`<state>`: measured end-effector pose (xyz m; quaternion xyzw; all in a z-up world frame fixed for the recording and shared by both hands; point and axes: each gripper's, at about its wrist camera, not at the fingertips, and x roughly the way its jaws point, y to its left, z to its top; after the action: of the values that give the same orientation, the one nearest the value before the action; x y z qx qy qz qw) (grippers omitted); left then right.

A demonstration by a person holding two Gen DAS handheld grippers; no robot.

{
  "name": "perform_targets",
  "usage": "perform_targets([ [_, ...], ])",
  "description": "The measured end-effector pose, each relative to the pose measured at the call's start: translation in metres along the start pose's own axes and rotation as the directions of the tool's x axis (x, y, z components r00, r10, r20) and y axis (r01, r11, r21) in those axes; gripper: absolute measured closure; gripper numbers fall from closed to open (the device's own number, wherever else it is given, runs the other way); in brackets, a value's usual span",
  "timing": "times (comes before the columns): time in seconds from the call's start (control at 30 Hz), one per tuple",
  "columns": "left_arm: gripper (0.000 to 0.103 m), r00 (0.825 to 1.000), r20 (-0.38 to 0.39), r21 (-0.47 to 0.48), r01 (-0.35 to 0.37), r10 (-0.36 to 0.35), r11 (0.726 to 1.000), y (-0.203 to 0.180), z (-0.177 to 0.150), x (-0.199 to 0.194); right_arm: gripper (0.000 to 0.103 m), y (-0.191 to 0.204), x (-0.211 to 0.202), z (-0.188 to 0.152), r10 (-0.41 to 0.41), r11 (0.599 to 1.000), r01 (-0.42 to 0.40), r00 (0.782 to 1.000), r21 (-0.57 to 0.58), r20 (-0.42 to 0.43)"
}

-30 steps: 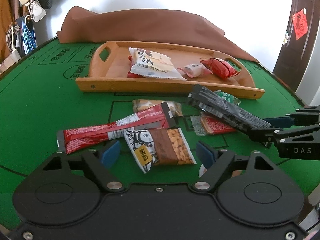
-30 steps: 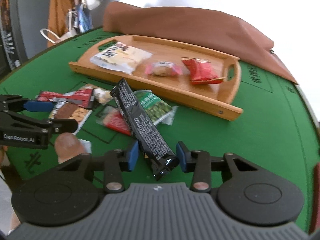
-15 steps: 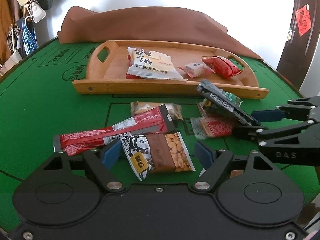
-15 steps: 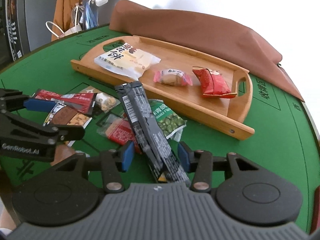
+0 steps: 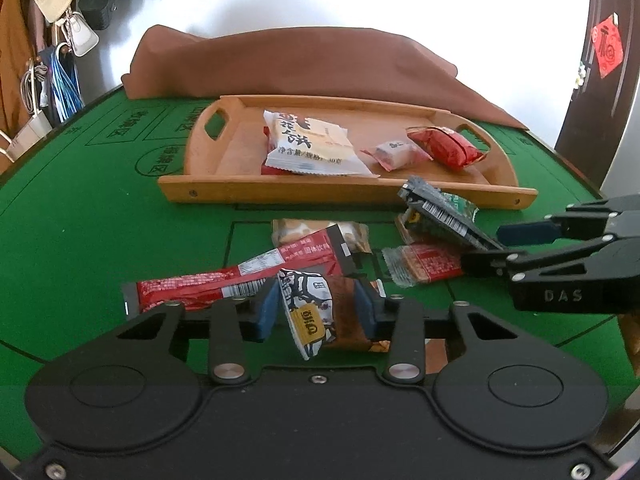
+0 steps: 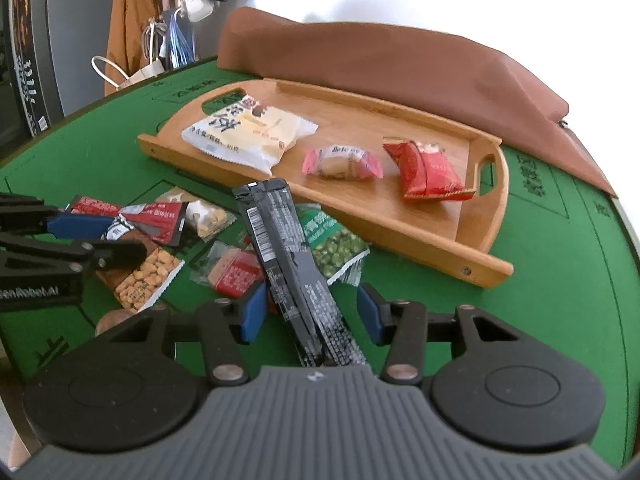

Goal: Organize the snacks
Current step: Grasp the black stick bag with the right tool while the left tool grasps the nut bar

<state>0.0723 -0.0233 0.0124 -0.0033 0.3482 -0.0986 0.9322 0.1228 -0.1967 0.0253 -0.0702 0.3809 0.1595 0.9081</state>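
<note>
Three snacks already lie in the wooden tray (image 6: 486,216) at upper centre of the frame; six or so wait on the green counter (image 5: 80,220) in front of it. The left gripper (image 5: 316,308) has just been closing and pinches the peanut packet (image 5: 320,312). The right gripper (image 6: 310,312) has just been opening, its pads clear of the black packet (image 6: 288,256) lying between them. Brown cloth (image 5: 312,64) behind; bags (image 5: 60,68) hang at upper left.

free: bare green worktop (image 5: 92,216) left of the snack pile, and right of the tray (image 6: 492,268) | free: tray's near-left floor bare | blocked: loose packets (image 6: 240,272) crowd the middle before the tray | blocked: tray's raised near rim | blocked: brown cloth (image 5: 320,68) heaped behind the tray
</note>
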Motion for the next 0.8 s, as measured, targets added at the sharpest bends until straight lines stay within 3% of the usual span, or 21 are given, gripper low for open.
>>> perform_targets([
  [0.07, 0.042, 1.000, -0.010, 0.004, 0.012, -0.012, 1.000, -0.001, -0.002, 0.001, 0.039, 0.000, 0.001, -0.001, 0.002, 1.000, -0.002, 1.000, 0.011, 0.001],
  [0.13, 0.034, 0.999, -0.015, 0.012, 0.035, -0.035, 0.999, -0.004, -0.004, 0.001, 0.039, -0.001, 0.000, 0.000, 0.001, 1.000, -0.001, 1.000, 0.024, 0.002],
  [0.33, 0.029, 1.000, -0.024, 0.028, 0.008, -0.007, 1.000, -0.015, -0.006, 0.009, 0.040, -0.003, -0.001, -0.003, 0.008, 0.999, -0.008, 1.000, 0.038, -0.011],
  [0.4, 0.028, 1.000, -0.025, 0.040, -0.005, 0.006, 0.999, -0.018, -0.007, 0.013, 0.049, -0.002, 0.000, -0.006, 0.020, 0.999, -0.019, 1.000, 0.042, -0.017],
  [0.43, 0.034, 1.000, -0.022, 0.042, -0.008, 0.009, 0.999, -0.020, -0.007, 0.013, 0.053, 0.001, 0.000, -0.007, 0.015, 1.000, -0.014, 1.000, 0.027, -0.017],
  [0.47, 0.047, 1.000, -0.018, 0.049, -0.005, 0.006, 0.999, -0.021, -0.006, 0.013, 0.058, 0.004, -0.001, -0.007, 0.012, 1.000, -0.012, 1.000, 0.017, -0.016],
  [0.53, 0.057, 1.000, -0.013, 0.040, 0.011, -0.010, 0.999, -0.021, -0.005, 0.011, 0.063, 0.007, -0.004, -0.007, 0.028, 0.999, -0.027, 0.999, 0.027, -0.018],
  [0.63, 0.063, 1.000, -0.008, 0.029, 0.016, -0.016, 0.999, -0.020, -0.004, 0.008, 0.066, 0.009, -0.007, -0.006, 0.047, 0.998, -0.046, 0.999, 0.045, -0.021],
  [0.73, 0.075, 1.000, 0.011, 0.025, 0.011, -0.012, 1.000, -0.016, -0.001, 0.002, 0.066, 0.009, -0.011, -0.004, 0.060, 0.996, -0.059, 0.998, 0.066, -0.013],
  [0.8, 0.077, 1.000, 0.014, 0.019, 0.024, -0.024, 1.000, -0.014, 0.001, -0.002, 0.067, 0.008, -0.013, -0.002, 0.064, 0.995, -0.064, 0.998, 0.075, -0.006],
])
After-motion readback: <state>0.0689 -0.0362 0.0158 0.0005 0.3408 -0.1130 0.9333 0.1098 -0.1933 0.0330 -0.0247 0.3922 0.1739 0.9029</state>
